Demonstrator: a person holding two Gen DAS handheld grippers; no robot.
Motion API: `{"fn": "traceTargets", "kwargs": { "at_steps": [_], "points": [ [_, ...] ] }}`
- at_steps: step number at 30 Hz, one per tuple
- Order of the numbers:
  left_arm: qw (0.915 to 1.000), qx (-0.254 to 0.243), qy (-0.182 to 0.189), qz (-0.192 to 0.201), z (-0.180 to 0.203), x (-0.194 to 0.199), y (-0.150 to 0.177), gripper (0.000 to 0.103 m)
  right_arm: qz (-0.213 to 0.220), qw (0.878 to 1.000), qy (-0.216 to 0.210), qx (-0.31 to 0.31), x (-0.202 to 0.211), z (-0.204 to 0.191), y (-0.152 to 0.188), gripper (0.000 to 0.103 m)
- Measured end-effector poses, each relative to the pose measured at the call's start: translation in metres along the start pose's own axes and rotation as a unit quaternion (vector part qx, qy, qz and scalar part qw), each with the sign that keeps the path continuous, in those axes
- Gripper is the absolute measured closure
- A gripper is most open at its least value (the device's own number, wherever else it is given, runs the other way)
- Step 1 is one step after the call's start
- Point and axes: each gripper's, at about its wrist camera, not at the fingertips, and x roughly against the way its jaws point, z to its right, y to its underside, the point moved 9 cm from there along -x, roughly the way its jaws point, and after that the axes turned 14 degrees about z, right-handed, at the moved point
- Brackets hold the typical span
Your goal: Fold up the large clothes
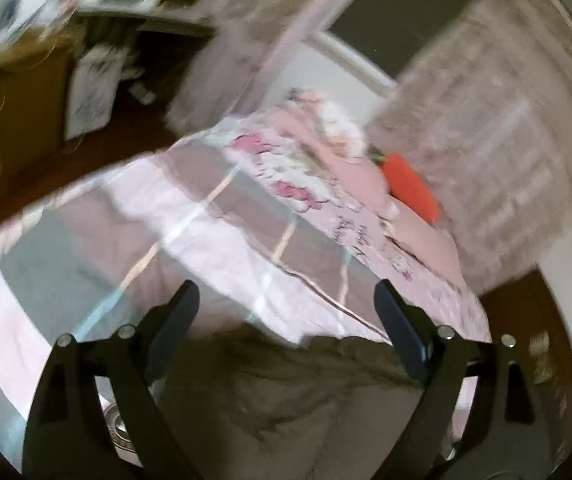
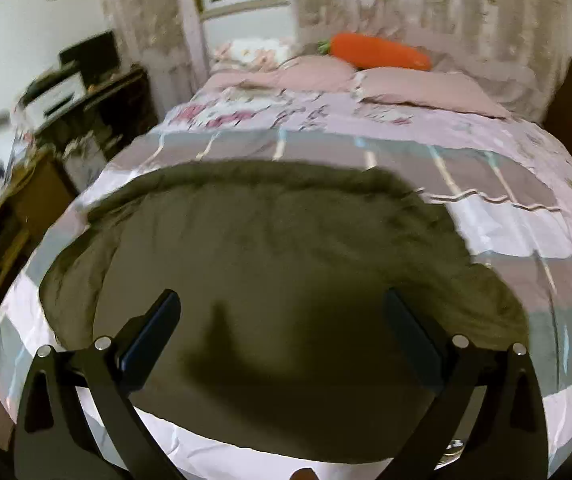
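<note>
Large olive-brown fabric garment [image 2: 270,280] lies spread flat on the pink-and-grey patchwork bed quilt [image 2: 505,184], near the foot. Right tongs [image 2: 282,300] hover over it, jaws wide, empty. Left tongs [image 1: 286,292] likewise wide, above its edge. Orange carrot-shaped plush [image 2: 377,56] rests by the pillows.
</note>
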Motion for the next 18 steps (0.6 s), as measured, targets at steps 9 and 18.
{"fn": "traceTargets", "kwargs": {
  "at_steps": [9,18],
  "points": [
    [0.9593,-0.158,0.015,-0.234,0.066,-0.062,0.183,0.028,-0.04,0.998,0.042,0.013,-0.055,-0.003,0.023,0.007],
    [0.9417,-0.199,-0.063,-0.264,-0.001,-0.116,0.23,0.018,-0.043,0.984,0.142,-0.093,-0.087,0.136,0.038,0.001]
  ]
}}
